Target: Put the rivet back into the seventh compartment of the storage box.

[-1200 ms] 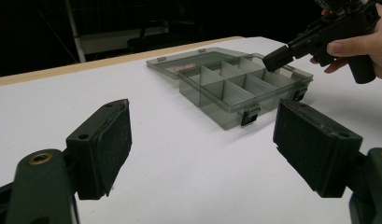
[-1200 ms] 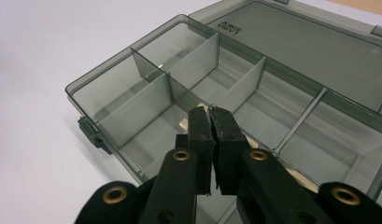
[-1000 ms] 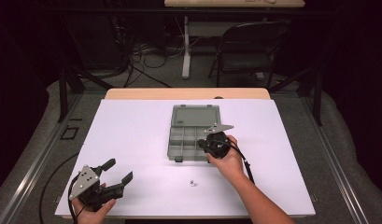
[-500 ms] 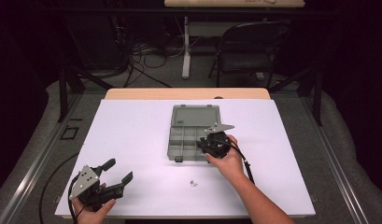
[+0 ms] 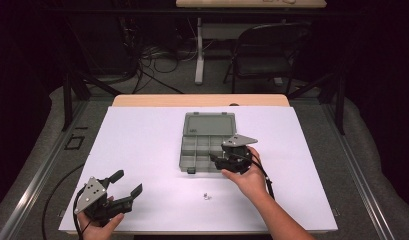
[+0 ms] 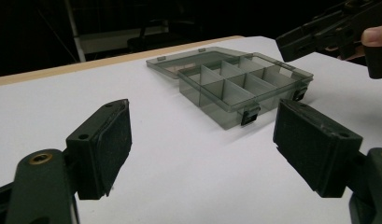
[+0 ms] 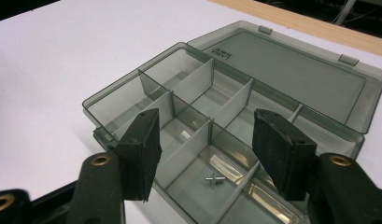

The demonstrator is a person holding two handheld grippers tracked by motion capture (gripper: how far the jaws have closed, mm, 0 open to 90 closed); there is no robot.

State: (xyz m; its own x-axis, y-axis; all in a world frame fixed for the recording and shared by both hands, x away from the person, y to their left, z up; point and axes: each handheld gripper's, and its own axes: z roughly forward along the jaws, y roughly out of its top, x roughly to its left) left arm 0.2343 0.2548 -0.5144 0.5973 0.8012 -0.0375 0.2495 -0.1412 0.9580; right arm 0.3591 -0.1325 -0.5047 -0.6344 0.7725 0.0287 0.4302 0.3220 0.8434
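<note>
A smoky grey compartment box [image 5: 185,159] lies open mid-table, its lid [image 5: 210,124] flat behind it. My right gripper [image 5: 217,161] hovers over the box's near right compartments. Its jaws have just been opening and stand wide apart with nothing between them. In the right gripper view, a small metal screw [image 7: 214,179] lies on a compartment floor of the box [image 7: 132,79], below my right gripper [image 7: 207,114]. My left gripper [image 5: 127,182] rests open at the front left, far from the box. In the left gripper view, the left gripper [image 6: 203,107] faces the box [image 6: 235,88] and the right gripper [image 6: 328,32].
A second small screw [image 5: 207,196] lies on the white table [image 5: 142,140] in front of the box, near the person's right wrist. A folding chair [image 5: 272,55] and cables stand beyond the table's far edge.
In the high view the right hand stays over the box's near right corner with hardly any shift. The left gripper has not moved.
</note>
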